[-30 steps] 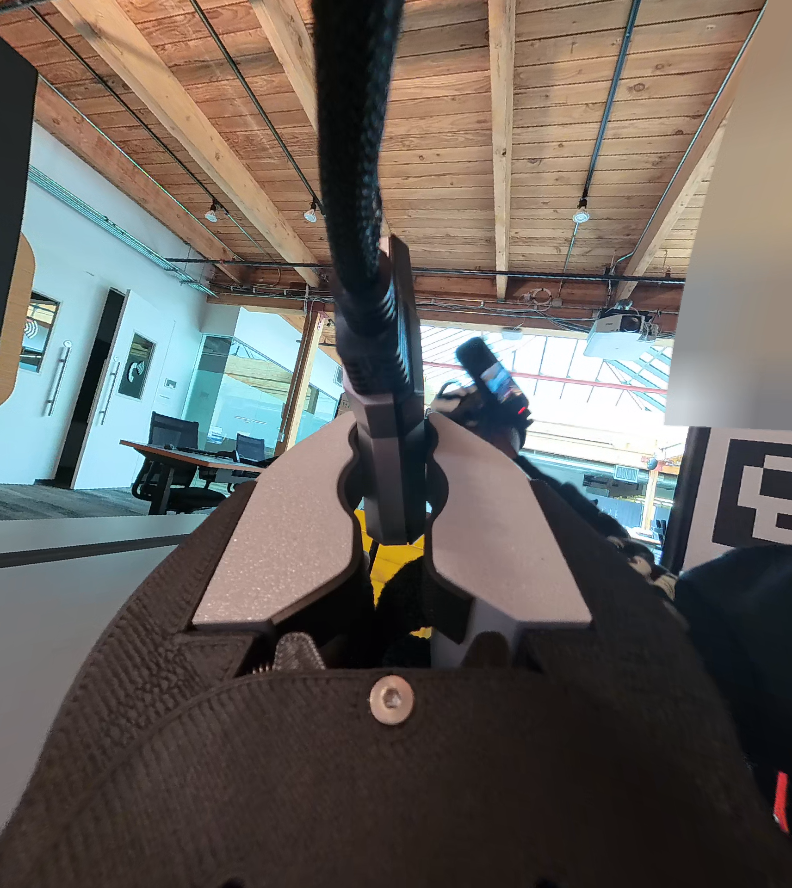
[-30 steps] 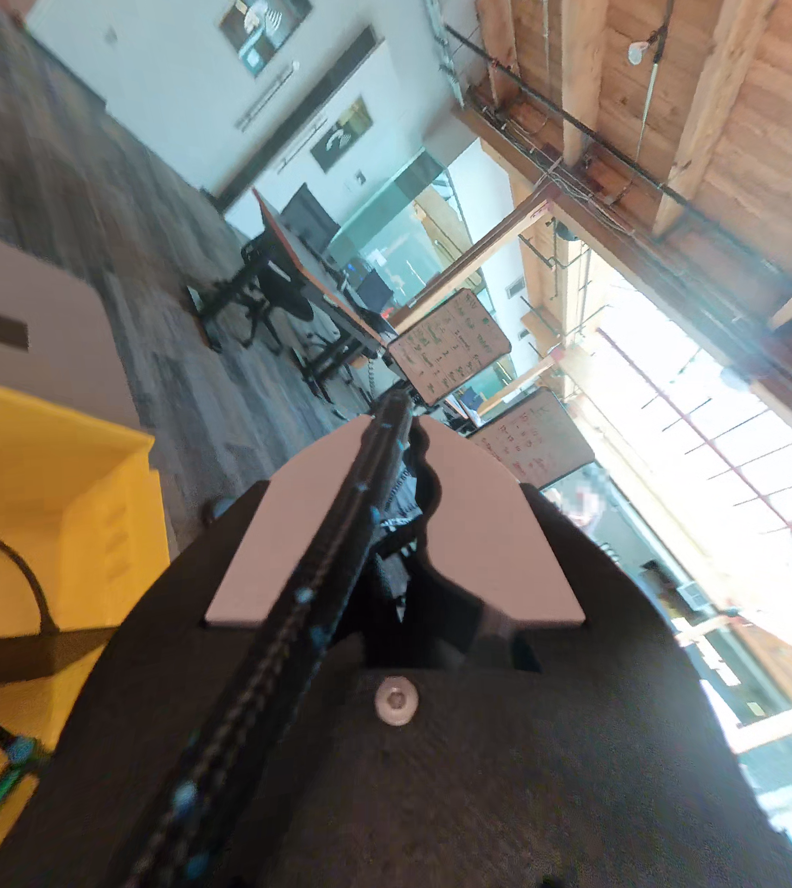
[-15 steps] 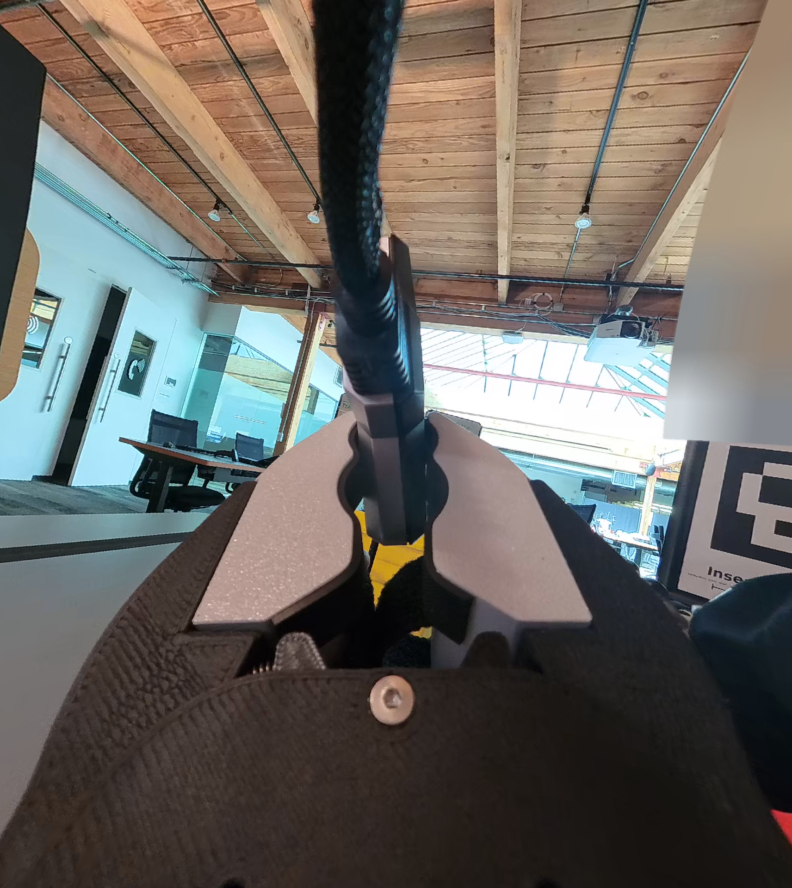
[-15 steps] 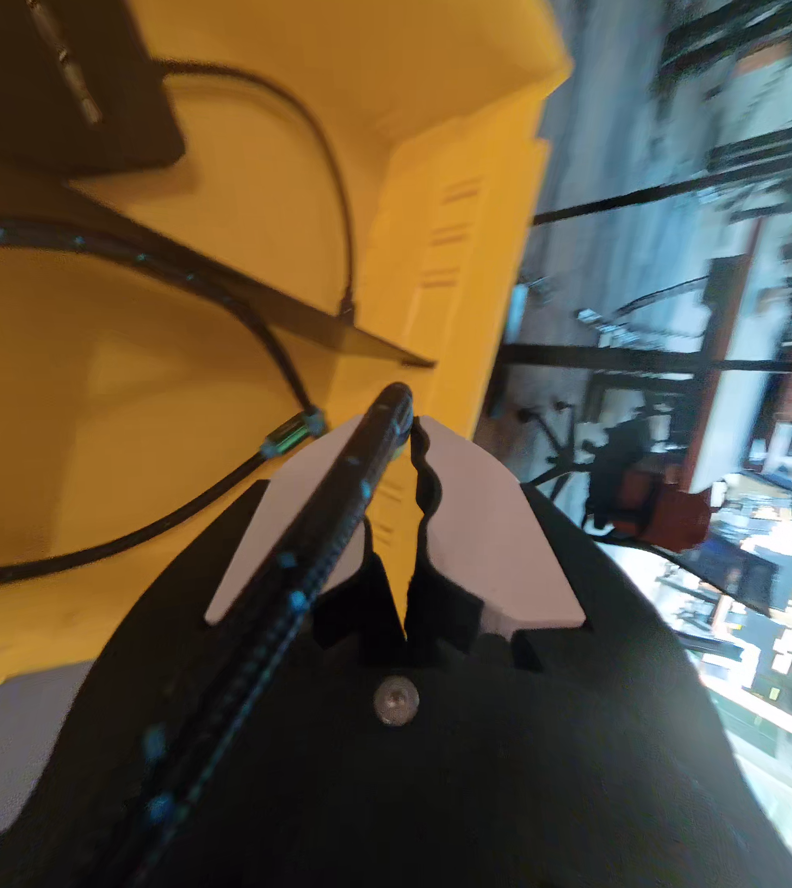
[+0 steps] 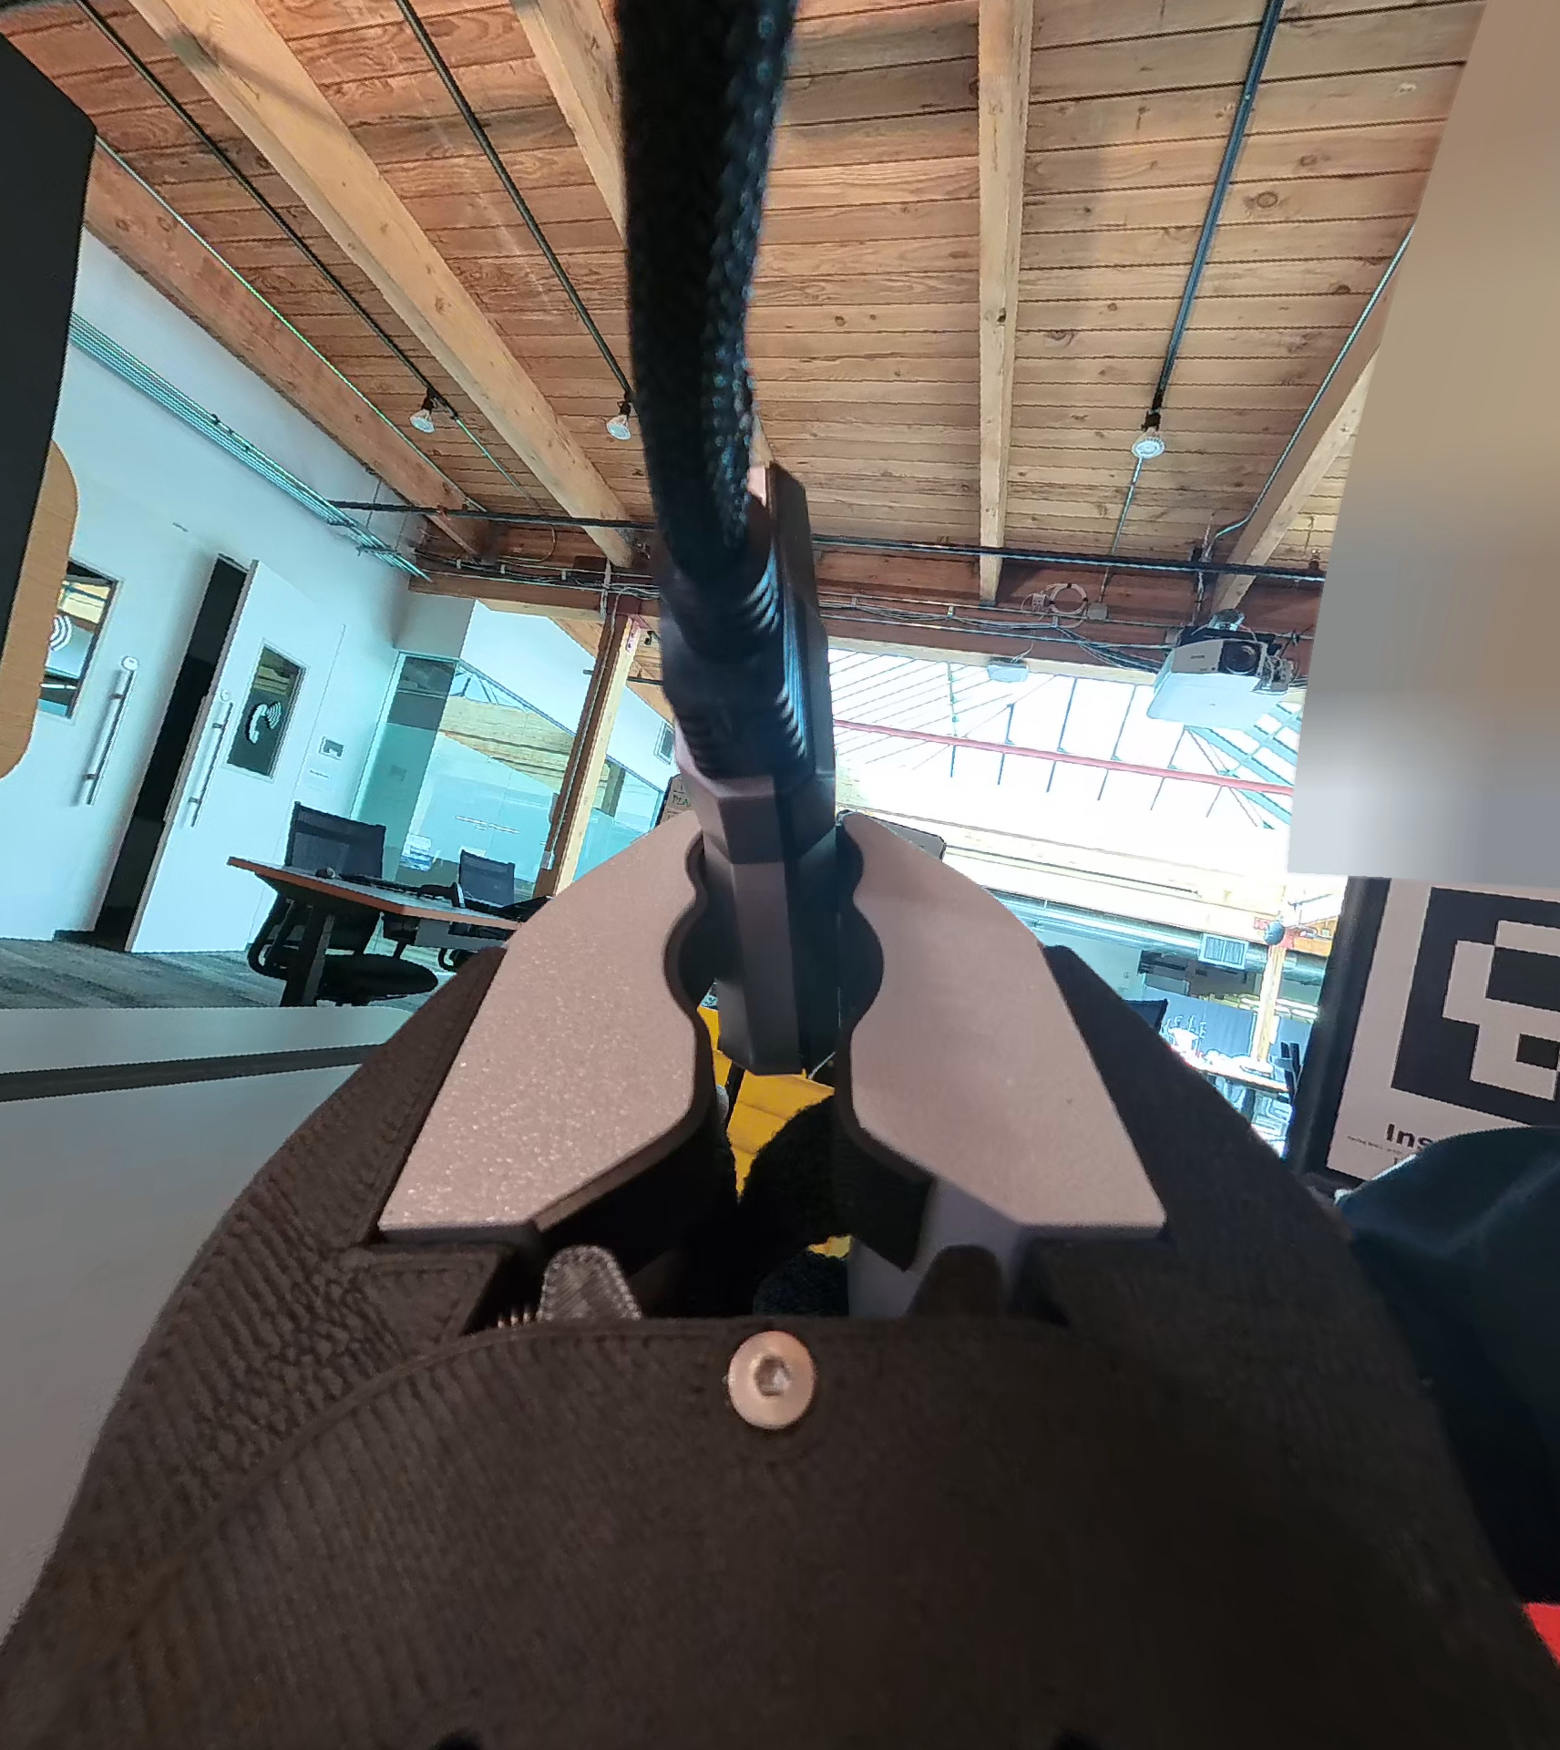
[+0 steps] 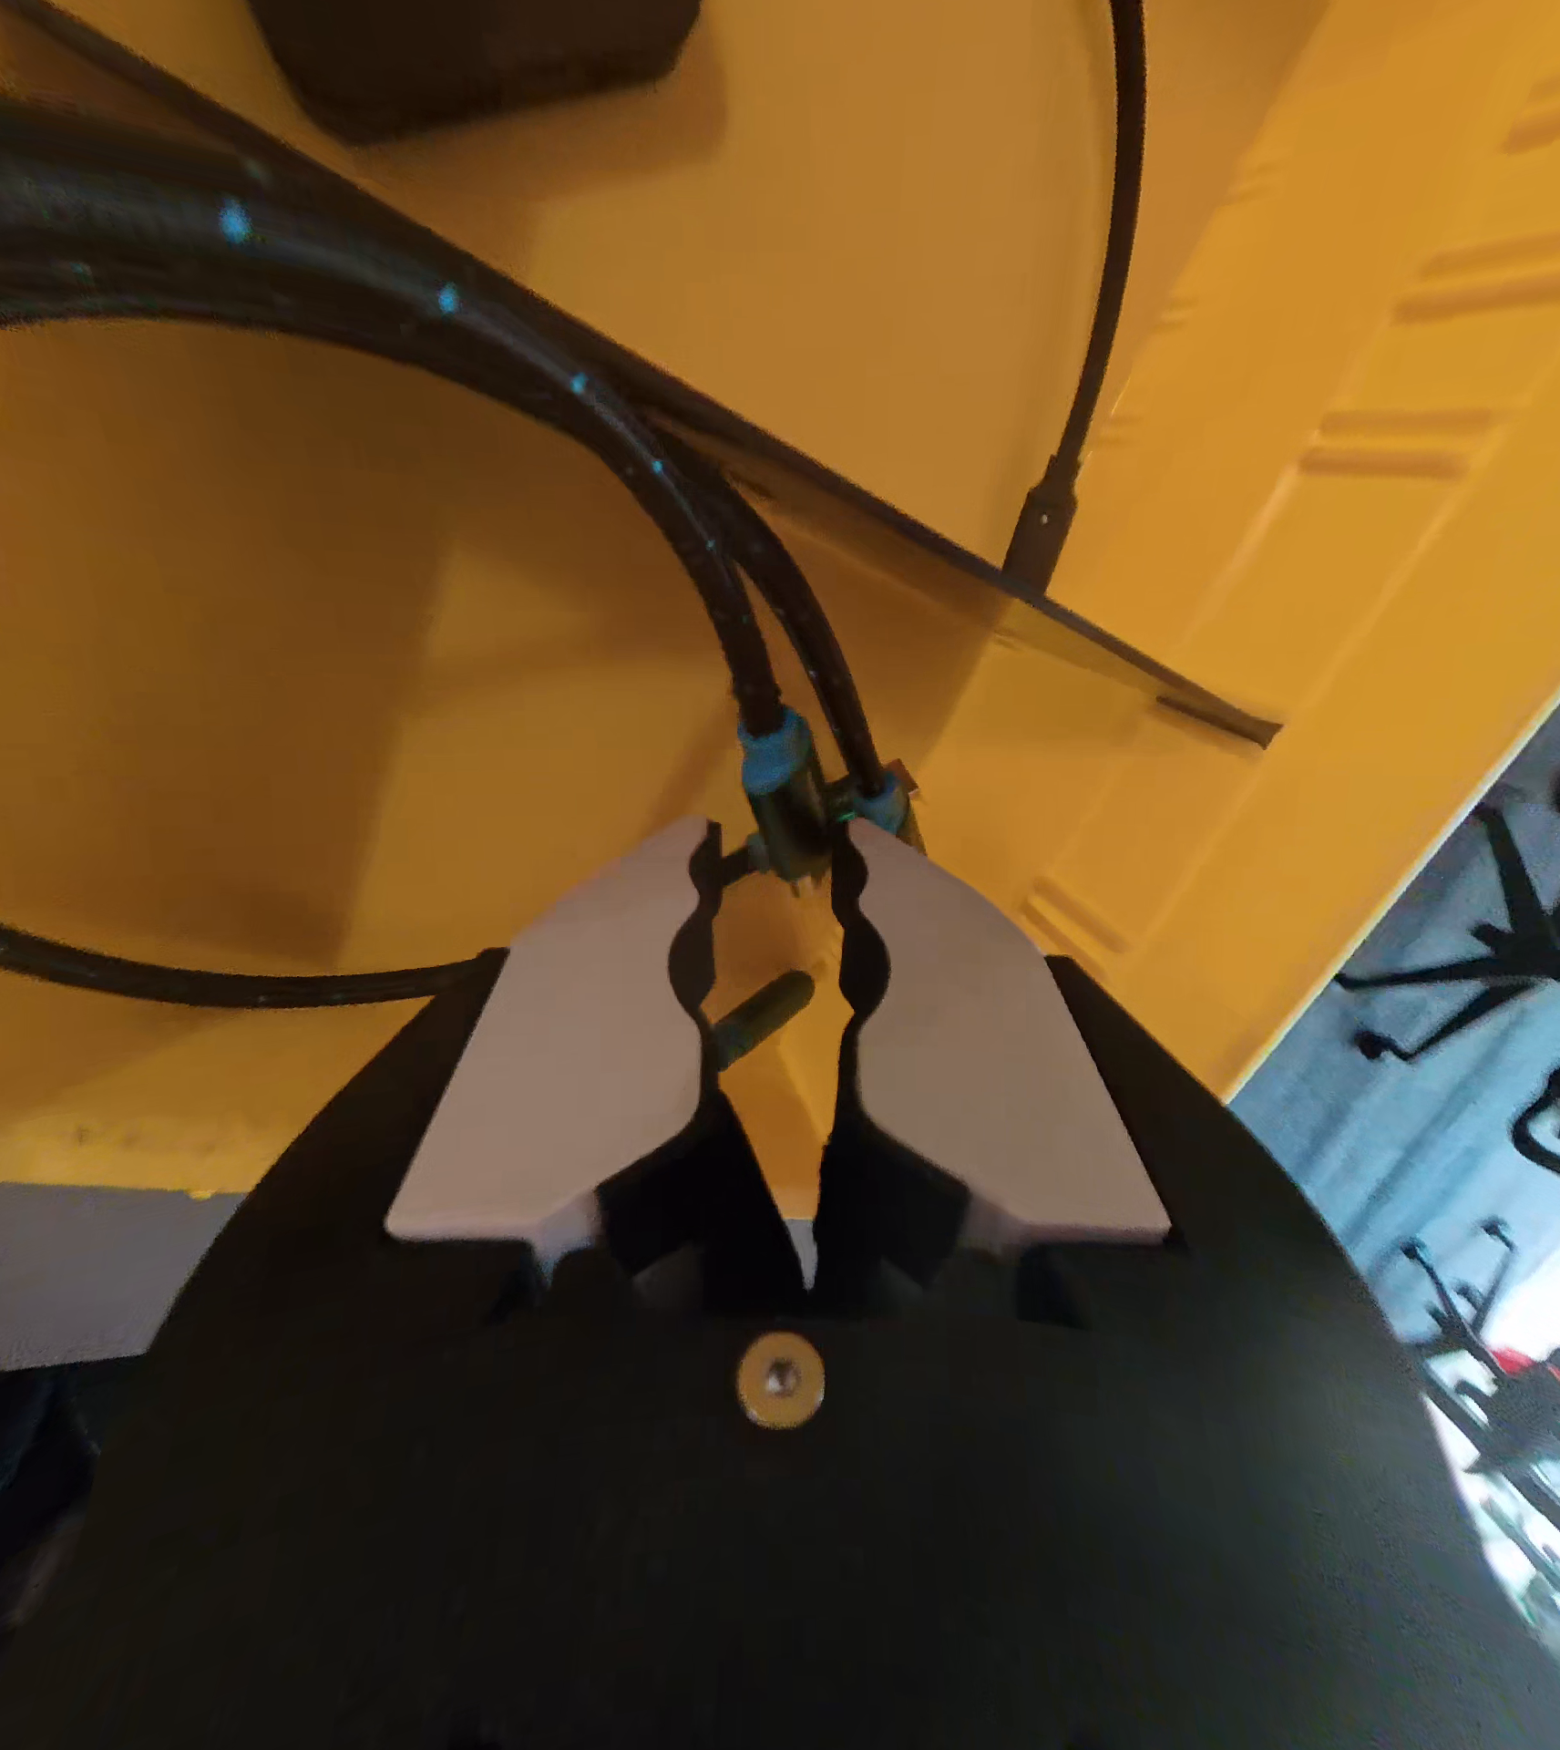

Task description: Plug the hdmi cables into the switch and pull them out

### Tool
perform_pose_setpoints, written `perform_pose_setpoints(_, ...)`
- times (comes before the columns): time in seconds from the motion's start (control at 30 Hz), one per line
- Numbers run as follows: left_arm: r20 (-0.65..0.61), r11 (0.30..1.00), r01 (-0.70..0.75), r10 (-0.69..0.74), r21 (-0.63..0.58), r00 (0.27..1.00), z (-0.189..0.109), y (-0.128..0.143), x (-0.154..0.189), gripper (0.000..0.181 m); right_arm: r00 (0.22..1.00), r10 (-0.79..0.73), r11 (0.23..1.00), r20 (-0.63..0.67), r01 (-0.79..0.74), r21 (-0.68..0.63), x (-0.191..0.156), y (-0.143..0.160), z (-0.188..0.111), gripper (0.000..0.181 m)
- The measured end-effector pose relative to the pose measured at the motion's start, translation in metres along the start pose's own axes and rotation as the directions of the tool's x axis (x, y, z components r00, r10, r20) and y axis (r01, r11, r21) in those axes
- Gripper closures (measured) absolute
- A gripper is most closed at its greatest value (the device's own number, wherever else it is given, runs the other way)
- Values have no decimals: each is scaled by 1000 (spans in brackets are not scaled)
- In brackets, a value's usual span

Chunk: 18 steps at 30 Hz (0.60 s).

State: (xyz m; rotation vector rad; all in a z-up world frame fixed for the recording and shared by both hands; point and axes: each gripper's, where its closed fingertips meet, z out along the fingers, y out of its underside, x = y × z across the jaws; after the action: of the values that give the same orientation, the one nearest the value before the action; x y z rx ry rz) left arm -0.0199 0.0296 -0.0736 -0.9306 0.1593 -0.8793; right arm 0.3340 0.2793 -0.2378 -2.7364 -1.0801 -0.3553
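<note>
My left gripper [image 5: 771,852] is shut on a dark grey HDMI plug [image 5: 757,909]; its thick black braided cable [image 5: 700,284] rises out of the top of the left wrist view. A thin dark slab stands right behind the plug. My right gripper [image 6: 776,838] is open over a yellow bin [image 6: 284,616]. Two braided cables end in teal-collared plugs [image 6: 781,805] just past its fingertips, and it grips neither. Another greenish plug [image 6: 762,1018] lies in the bin below the gap between the fingers. A black box [image 6: 473,66], probably the switch, lies at the top edge.
A thin black cable [image 6: 1108,284] runs down to a black divider plate [image 6: 1089,625] inside the bin. A grey table [image 5: 95,1231] lies under my left gripper. A black-and-white marker board [image 5: 1515,1023] and a dark sleeve [image 5: 1515,1326] are at its right. Office chairs [image 6: 1515,947] stand beyond the bin.
My right gripper has swung down from facing the room to over the yellow bin, opened and let go of the braided cable. My left gripper keeps its hold and has barely moved.
</note>
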Motion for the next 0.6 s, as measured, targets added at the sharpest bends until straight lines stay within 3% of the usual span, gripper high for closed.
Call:
perform_pose_setpoints(0.17, 2, 1000, 7, -7, 2, 1000, 0, 0, -1, 161, 995, 22, 984, 97, -39, 176, -1, -11, -27, 140)
perform_pose_setpoints(0.33, 1, 1000, 1, -1, 1, 1000, 0, 0, 0, 160, 987, 47, 917, 157, -105, 384, 4, -15, -60, 136)
perform_pose_setpoints(0.4, 2, 1000, 3, -3, 1, 1000, 0, 0, 0, 160, 964, -19, 813, 265, -139, 565, -10, -23, -90, 137)
perform_pose_setpoints(0.47, 2, 1000, 6, -6, 2, 1000, 0, 0, -1, 160, 909, -181, 618, 374, -191, 763, -34, -27, -136, 137)
perform_pose_setpoints(0.53, 2, 1000, 9, -9, 2, 1000, 0, 0, -1, 160, 833, -372, 459, 410, -219, 861, -63, -12, -173, 136)
perform_pose_setpoints(0.6, 0, 1000, 13, -13, 0, 1000, 0, 1, -1, 160, 788, -475, 438, 392, -174, 882, -87, 8, -176, 139)
